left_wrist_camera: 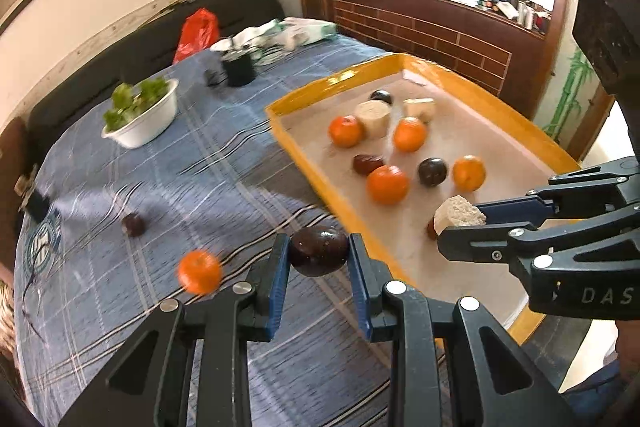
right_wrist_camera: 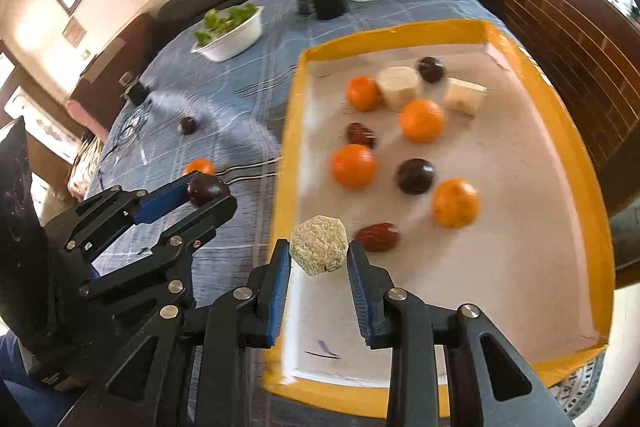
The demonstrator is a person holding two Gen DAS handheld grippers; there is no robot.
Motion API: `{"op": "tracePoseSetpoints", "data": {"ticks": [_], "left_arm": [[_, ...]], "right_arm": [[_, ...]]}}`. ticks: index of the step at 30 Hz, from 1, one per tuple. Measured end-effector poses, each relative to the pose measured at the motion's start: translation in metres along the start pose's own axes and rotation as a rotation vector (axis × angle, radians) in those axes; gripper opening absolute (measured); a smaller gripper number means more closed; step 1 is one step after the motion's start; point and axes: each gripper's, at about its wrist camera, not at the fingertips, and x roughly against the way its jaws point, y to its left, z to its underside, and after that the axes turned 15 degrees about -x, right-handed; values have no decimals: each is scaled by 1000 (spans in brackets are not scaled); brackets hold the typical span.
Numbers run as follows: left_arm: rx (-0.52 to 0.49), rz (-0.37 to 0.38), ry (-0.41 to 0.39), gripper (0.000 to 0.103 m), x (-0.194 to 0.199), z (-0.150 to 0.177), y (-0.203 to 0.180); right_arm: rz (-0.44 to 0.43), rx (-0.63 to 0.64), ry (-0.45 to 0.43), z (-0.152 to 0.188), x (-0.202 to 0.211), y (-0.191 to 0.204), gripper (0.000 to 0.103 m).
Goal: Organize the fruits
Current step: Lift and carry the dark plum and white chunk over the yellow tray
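My left gripper (left_wrist_camera: 319, 251) is shut on a dark purple plum (left_wrist_camera: 319, 250), held above the blue cloth just left of the yellow-rimmed tray (left_wrist_camera: 304, 155). My right gripper (right_wrist_camera: 318, 254) is shut on a pale peeled cane chunk (right_wrist_camera: 318, 249), over the tray's (right_wrist_camera: 290, 131) near left part. The same right gripper (left_wrist_camera: 460, 223) shows in the left wrist view, and the left gripper (right_wrist_camera: 208, 191) in the right wrist view. In the tray lie several oranges (right_wrist_camera: 354, 166), dark plums (right_wrist_camera: 415, 175), red dates (right_wrist_camera: 377, 236) and pale chunks (right_wrist_camera: 399, 86).
On the blue checked cloth (left_wrist_camera: 160, 187) lie a loose orange (left_wrist_camera: 199, 271) and a small dark fruit (left_wrist_camera: 133, 224). A white bowl of greens (left_wrist_camera: 140, 115) stands further back, with a black cup (left_wrist_camera: 239, 67), a red bag (left_wrist_camera: 198, 35) and white bags behind it.
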Motion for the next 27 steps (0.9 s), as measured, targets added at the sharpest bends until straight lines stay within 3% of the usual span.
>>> {"op": "tracePoseSetpoints", "data": {"ticks": [13,27], "left_arm": [[-27,142,-25,28,-19,-23,-40],[-88,230,32,28,-40,-20,-73]], "right_arm": [[74,-84,-3,0,11,-52,32],[98,-104,22,-1,5,-69,32]]}}
